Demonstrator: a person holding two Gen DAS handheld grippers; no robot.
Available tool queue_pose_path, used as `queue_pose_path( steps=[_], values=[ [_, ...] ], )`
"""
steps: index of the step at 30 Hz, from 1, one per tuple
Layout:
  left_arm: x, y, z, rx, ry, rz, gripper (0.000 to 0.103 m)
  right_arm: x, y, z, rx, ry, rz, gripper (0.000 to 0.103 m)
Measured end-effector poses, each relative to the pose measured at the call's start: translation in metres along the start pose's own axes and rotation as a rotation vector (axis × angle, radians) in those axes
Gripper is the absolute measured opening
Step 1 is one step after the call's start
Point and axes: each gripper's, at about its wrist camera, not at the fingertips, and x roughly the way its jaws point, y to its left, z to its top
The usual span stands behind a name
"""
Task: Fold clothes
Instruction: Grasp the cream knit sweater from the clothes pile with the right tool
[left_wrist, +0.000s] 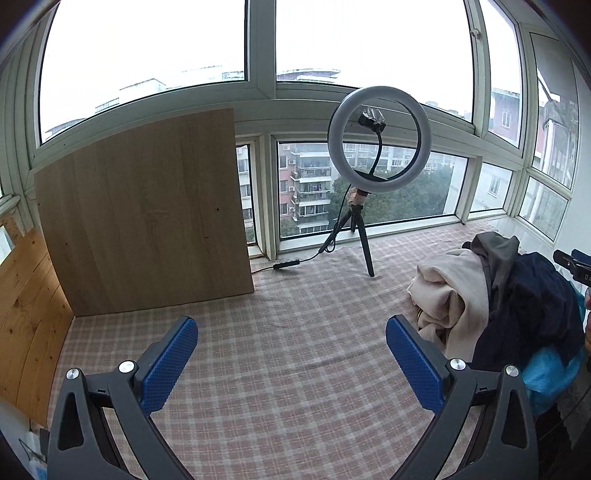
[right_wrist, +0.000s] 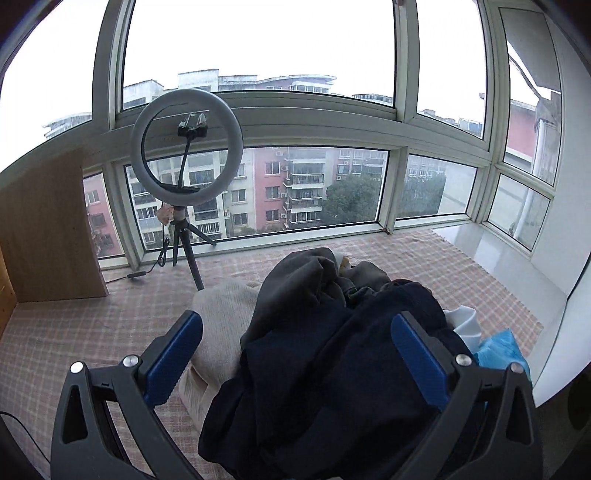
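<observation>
Left wrist view: the left gripper (left_wrist: 291, 354) was held wide open, empty, over the checked tabletop (left_wrist: 280, 295). The right gripper (right_wrist: 297, 349), jaws spread wide, was poised over the clothes pile (right_wrist: 332, 350), nothing gripped.

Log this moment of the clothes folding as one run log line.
left gripper: open, over checked cloth | right gripper: open, over navy garment | clothes pile: unfolded | nothing held
</observation>
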Motion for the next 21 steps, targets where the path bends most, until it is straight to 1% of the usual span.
queue_pose_path(
  steps=[1,2,3,5,9,13,15,17,19,20,21],
  values=[
    [0.0,0.003,-0.001,-0.004,0.004,0.013,0.102,0.012,0.004,0.005,-0.006,0.019,-0.007,0.103],
    [0.0,0.006,-0.002,-0.009,0.008,0.026,0.102,0.019,0.006,0.009,0.006,0.023,0.017,0.103],
    [0.0,0.009,-0.003,-0.014,0.012,0.041,0.102,0.026,0.008,0.012,0.023,0.023,0.05,0.103],
    [0.0,0.019,-0.007,-0.028,0.022,0.077,0.102,0.033,0.015,0.016,0.044,0.011,0.149,0.103],
    [0.001,0.04,-0.017,-0.075,0.055,0.134,0.102,0.074,0.061,0.006,-0.054,0.112,0.202,0.103],
    [0.002,0.057,-0.027,-0.124,0.089,0.162,0.102,0.116,0.109,-0.006,-0.161,0.219,0.246,0.103],
    [0.001,0.062,-0.031,-0.133,0.098,0.18,0.102,0.142,0.127,-0.016,-0.238,0.265,0.197,0.103],
    [0.0,0.066,-0.034,-0.136,0.106,0.199,0.102,0.168,0.145,-0.029,-0.342,0.303,0.105,0.103],
    [-0.001,0.07,-0.036,-0.142,0.114,0.212,0.102,0.192,0.149,-0.041,-0.419,0.357,0.023,0.103],
    [-0.001,0.072,-0.038,-0.145,0.118,0.217,0.102,0.201,0.146,-0.044,-0.428,0.375,0.015,0.099],
    [-0.002,0.073,-0.039,-0.147,0.121,0.222,0.102,0.206,0.14,-0.046,-0.411,0.389,0.034,0.079]
  ],
)
